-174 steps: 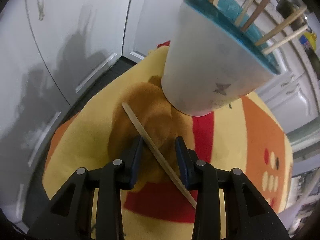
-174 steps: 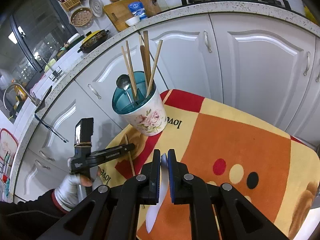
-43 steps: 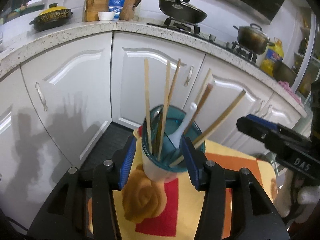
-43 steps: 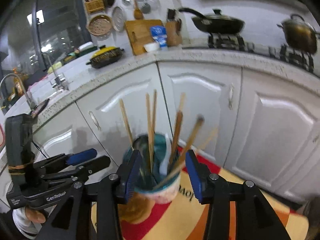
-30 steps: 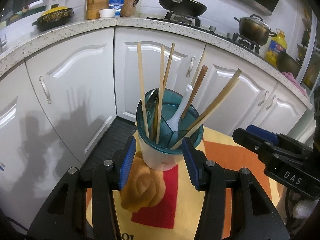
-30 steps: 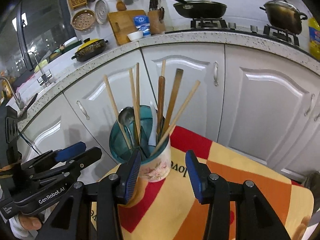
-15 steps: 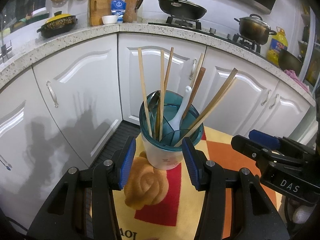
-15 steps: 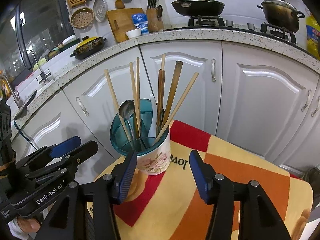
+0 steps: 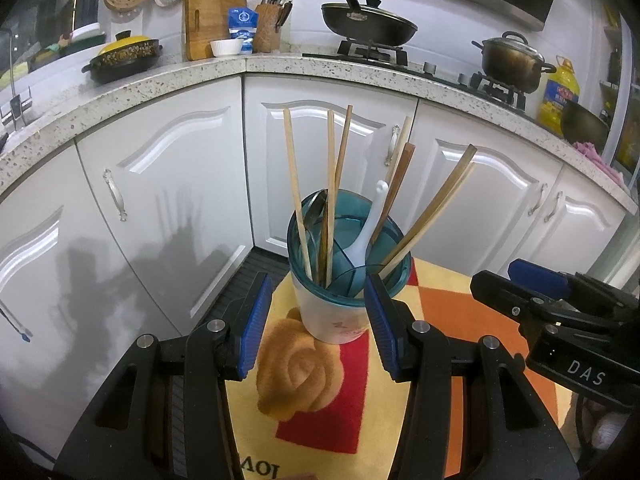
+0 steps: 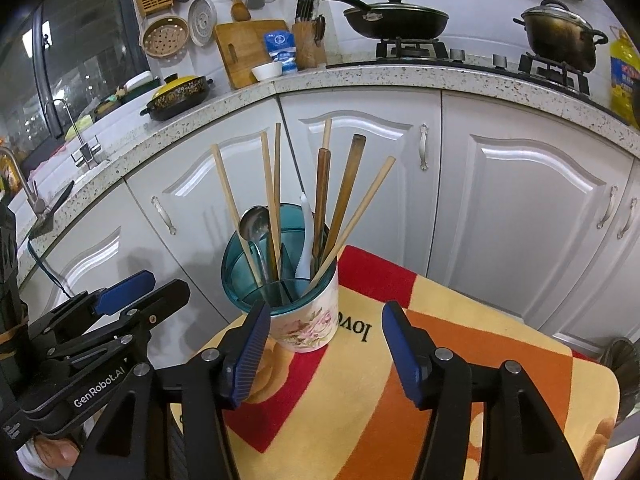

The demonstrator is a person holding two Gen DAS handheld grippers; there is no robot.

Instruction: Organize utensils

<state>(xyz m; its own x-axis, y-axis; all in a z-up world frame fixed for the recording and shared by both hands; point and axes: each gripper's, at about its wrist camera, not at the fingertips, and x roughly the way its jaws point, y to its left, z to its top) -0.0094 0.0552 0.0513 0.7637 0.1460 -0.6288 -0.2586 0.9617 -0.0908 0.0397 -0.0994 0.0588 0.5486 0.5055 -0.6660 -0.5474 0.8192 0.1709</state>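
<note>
A white floral utensil holder [image 9: 336,320] with a teal insert stands on a yellow, red and orange cloth [image 9: 320,408]. It also shows in the right wrist view [image 10: 308,324]. It holds several wooden chopsticks [image 9: 296,192], a metal spoon [image 10: 253,220] and a white plastic spoon [image 9: 366,228], all upright or leaning. My left gripper [image 9: 316,326] is open and empty, a little in front of the holder. My right gripper [image 10: 322,354] is open and empty, in front of the holder. Each gripper shows in the other's view: the right gripper [image 9: 552,300], the left gripper [image 10: 104,320].
White cabinet doors [image 9: 168,200] curve behind the cloth under a speckled counter [image 10: 360,76]. On the counter stand a pan [image 9: 366,20], a pot [image 9: 510,62], a cutting board [image 9: 210,24] and a knife block [image 10: 308,46]. A sink tap [image 10: 76,136] is at the left.
Earlier a chopstick lay on the cloth and my right gripper held a white utensil. Now both are open and empty and have backed away a little from the holder.
</note>
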